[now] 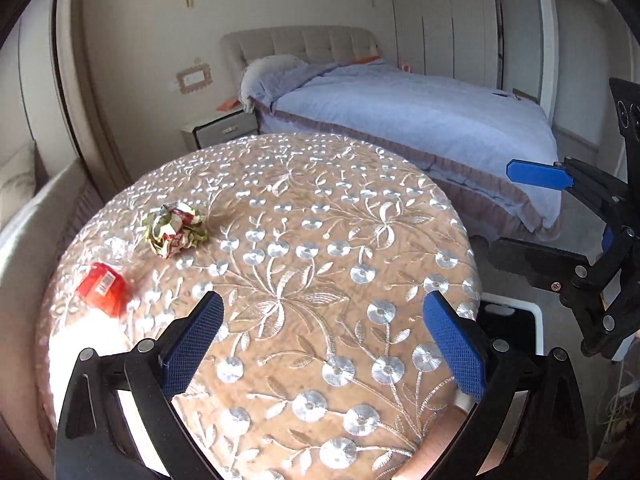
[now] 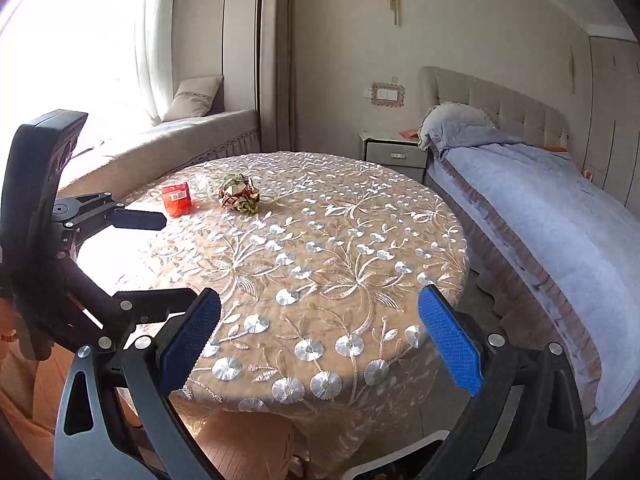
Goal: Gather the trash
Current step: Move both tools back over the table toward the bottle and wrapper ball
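Note:
A crumpled green, white and red wrapper ball (image 1: 175, 229) (image 2: 239, 193) lies on the round table (image 1: 304, 184) (image 2: 360, 208) toward its far left. A red packet with a barcode (image 1: 102, 288) (image 2: 177, 198) lies beside it, nearer the left edge. My left gripper (image 1: 323, 320) is open and empty over the table's near side, right of both pieces. My right gripper (image 2: 319, 316) is open and empty above the table's near edge. Each gripper shows in the other's view, the right one (image 1: 560, 216) off the table's right, the left one (image 2: 132, 256) at the left.
The table has an embroidered floral cloth. A bed with a blue cover (image 1: 420, 112) (image 2: 540, 208) stands close on the right. A nightstand (image 2: 394, 152) sits by the headboard. A window seat with a cushion (image 2: 192, 128) lies behind the table. A black bin with a white rim (image 1: 516, 328) stands below the table's right side.

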